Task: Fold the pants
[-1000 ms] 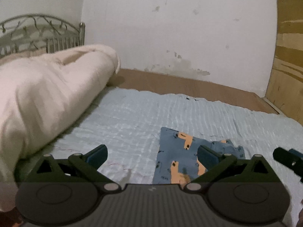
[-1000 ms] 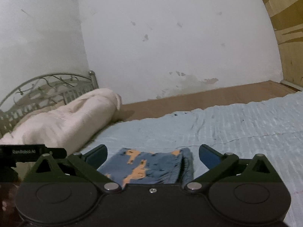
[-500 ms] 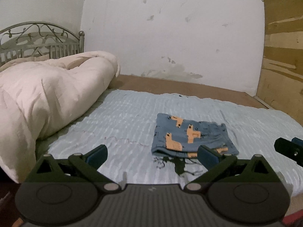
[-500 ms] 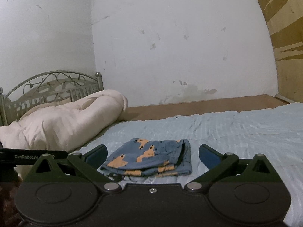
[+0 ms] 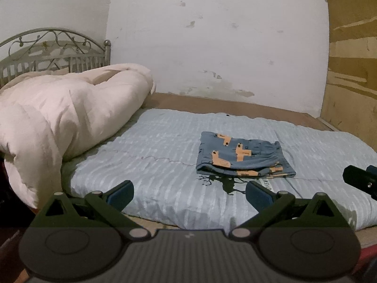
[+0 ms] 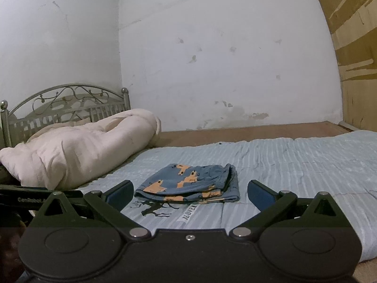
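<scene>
Soft printed cloth pants on ribbed cloth bedspread; headboard looks metal.

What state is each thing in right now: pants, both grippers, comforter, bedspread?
pants: folded into a flat stack, lying on the bedspread, held by nothing
left gripper: open, empty, short of the pants
right gripper: open, empty, short of the pants
comforter: bunched in a heap by the headboard
bedspread: spread out, lightly wrinkled

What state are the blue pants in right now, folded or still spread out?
Folded. The pants lie as a compact rectangle on the blue bedspread, stacked layers showing along the near edge. Both grippers are open and clear of them.
</scene>
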`<state>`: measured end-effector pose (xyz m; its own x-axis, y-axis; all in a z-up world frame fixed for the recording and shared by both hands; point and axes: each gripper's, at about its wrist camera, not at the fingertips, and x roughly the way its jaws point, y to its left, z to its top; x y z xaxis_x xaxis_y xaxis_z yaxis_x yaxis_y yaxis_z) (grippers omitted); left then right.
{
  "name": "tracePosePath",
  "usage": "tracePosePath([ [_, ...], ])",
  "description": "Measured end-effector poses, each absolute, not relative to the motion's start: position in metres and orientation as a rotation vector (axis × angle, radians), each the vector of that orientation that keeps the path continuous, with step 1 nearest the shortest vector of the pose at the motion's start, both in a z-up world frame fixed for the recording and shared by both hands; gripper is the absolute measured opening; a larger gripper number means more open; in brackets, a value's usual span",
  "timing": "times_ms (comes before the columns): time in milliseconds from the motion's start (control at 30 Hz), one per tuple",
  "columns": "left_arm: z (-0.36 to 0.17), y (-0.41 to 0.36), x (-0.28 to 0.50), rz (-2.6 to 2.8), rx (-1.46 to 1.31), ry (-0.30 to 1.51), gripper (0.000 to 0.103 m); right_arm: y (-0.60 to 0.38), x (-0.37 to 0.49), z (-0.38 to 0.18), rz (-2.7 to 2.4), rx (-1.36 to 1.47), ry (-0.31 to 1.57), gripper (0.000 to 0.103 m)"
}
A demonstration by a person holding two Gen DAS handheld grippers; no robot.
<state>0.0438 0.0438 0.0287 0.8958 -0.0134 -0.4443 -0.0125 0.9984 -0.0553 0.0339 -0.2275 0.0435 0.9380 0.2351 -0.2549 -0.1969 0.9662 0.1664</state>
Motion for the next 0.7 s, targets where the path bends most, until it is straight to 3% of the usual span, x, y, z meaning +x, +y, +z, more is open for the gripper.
tracePosePath([
  [700, 0.0278, 0.0443, 0.0416, -0.006, -0.066, 0.461, 0.102, -0.2304, 0.0332, 0.0426, 0.201, 0.151, 0.282, 0.102],
])
